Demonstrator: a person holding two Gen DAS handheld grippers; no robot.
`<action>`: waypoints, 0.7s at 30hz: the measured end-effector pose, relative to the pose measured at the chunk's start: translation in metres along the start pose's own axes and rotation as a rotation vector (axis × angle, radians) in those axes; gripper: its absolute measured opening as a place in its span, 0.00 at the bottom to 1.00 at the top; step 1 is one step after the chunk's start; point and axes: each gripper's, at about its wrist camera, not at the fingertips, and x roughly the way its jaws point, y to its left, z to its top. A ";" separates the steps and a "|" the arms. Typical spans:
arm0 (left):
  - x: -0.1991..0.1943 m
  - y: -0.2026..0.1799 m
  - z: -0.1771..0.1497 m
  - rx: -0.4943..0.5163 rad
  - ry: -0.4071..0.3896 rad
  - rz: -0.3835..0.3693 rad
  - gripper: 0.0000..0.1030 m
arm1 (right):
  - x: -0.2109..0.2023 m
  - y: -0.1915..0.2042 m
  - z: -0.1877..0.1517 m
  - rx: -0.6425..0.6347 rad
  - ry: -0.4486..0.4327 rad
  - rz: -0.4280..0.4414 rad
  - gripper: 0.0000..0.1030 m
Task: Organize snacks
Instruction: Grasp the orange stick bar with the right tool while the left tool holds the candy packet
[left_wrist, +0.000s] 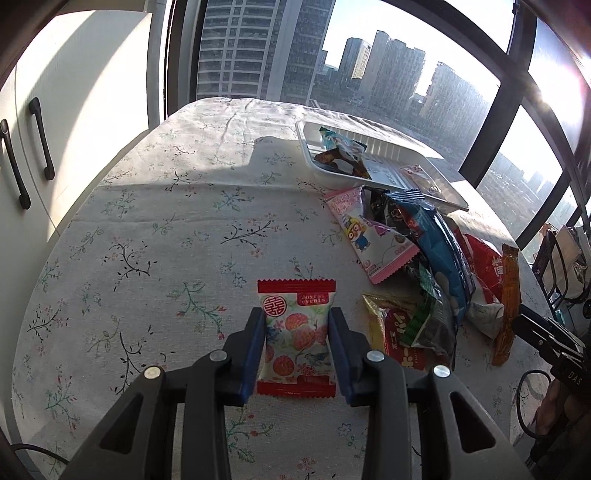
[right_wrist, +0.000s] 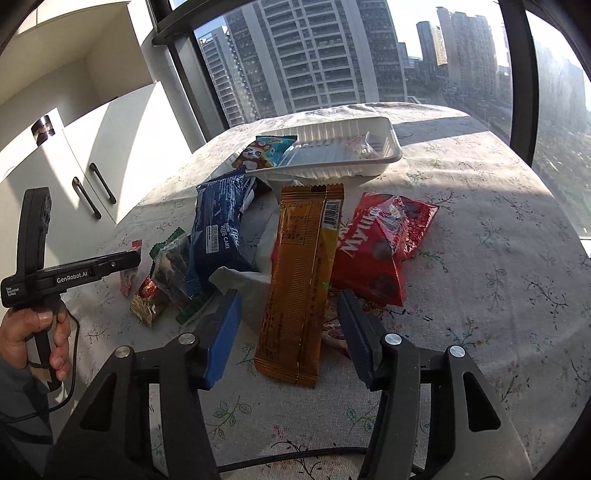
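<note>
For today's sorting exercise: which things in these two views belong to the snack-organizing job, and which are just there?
Belongs:
- white ribbed plastic tray
- red-edged floral candy packet
- long orange foil bar
- red crinkled chocolate bag
- blue roll-cake wrapper

Just there:
- white cabinet with black handles
- floral tablecloth

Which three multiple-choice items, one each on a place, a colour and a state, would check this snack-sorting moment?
1. Where is the white tray?
A. beyond the snack pile, toward the window
B. on the cabinet
C. under the left gripper

2. What colour is the long flat packet between the right gripper fingers?
A. green
B. orange-brown
C. pink

3. What is the left gripper doing?
A. hanging empty
B. gripping the tray rim
C. closed on a red-edged lychee packet

Answers:
1 A, the tray sits at the pile's far side.
2 B, its wrapper is orange-brown.
3 C, both pads press the packet's sides.
</note>
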 end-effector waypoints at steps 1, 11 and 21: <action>0.000 0.000 0.000 -0.002 -0.001 -0.003 0.35 | 0.002 -0.001 0.000 0.002 0.006 -0.004 0.50; 0.000 0.003 -0.001 -0.003 -0.006 -0.024 0.35 | 0.016 0.004 0.001 -0.023 0.054 -0.009 0.32; -0.001 0.002 -0.001 -0.001 -0.008 -0.030 0.35 | 0.013 0.002 0.000 -0.018 0.044 -0.002 0.17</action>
